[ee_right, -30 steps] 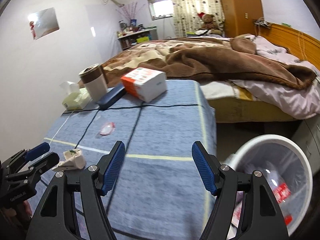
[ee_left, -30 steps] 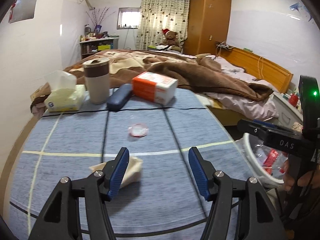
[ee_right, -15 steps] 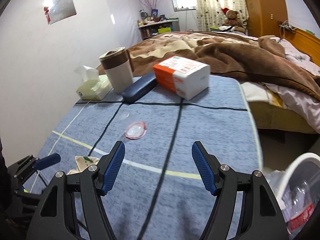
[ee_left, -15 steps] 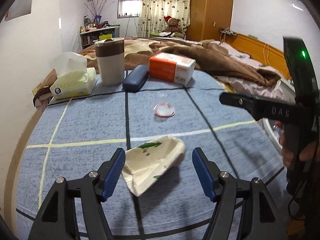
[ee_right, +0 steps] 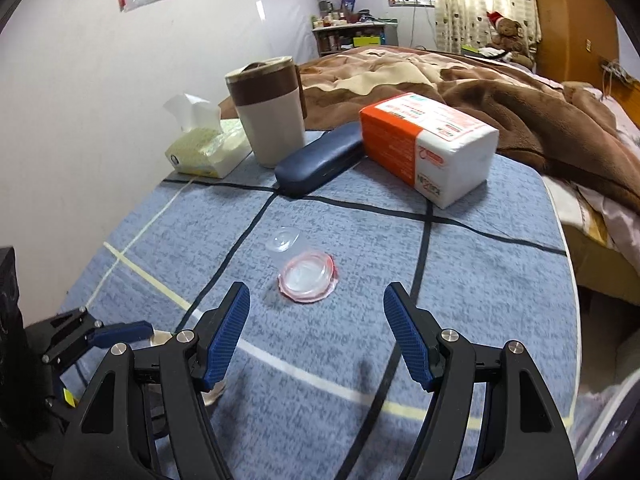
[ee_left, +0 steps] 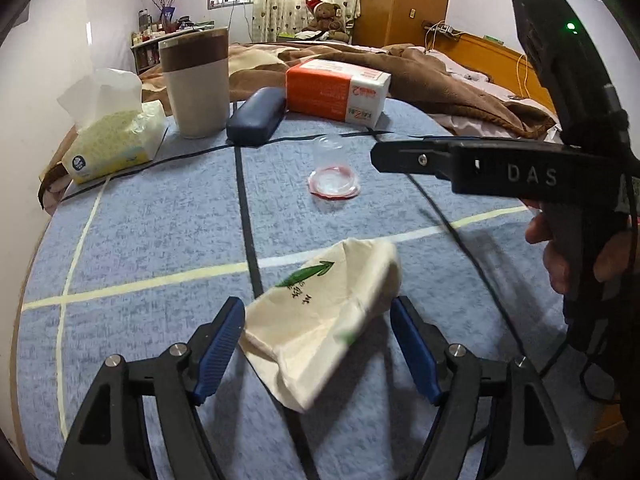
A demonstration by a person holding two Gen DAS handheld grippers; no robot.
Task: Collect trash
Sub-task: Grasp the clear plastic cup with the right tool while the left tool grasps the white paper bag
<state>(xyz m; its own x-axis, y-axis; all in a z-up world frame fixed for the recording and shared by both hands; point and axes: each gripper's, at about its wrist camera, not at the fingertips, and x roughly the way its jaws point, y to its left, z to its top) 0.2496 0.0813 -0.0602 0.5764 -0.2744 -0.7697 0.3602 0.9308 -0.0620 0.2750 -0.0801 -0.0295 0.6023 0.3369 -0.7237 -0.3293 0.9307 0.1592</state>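
Nearest in the left wrist view, the left gripper (ee_left: pixel 318 344) has its fingers (ee_left: pixel 220 346) apart and opening, with a crumpled cream paper wrapper (ee_left: pixel 320 312) lying between them on the blue desk (ee_left: pixel 160 240). The wrapper looks just clear of both pads, so this reads as the approach to a pick, not yet a grip. To do it well, lower the fingers until they straddle the thick folded middle of the wrapper, not its thin near corner, then squeeze slowly: paper this light will probably slide or flatten if one pad arrives first

A little farther on, the right gripper (ee_right: pixel 316 330) hangs with its fingers (ee_right: pixel 226 334) well apart and nothing between them, aimed at a clear plastic cup (ee_right: pixel 296 264) with a red rim that lies on its side near the middle of the desk. It is thin and round, so it may roll or crush; I would come down over its rim and close gently

At the far edge stand a tissue pack (ee_left: pixel 112 144), a brown-banded tumbler (ee_left: pixel 196 84), a dark blue case (ee_left: pixel 256 120) and an orange-and-white packet (ee_left: pixel 336 90), which look like belongings to leave alone. At the right edge of the right wrist view, part of what may be the bin shows
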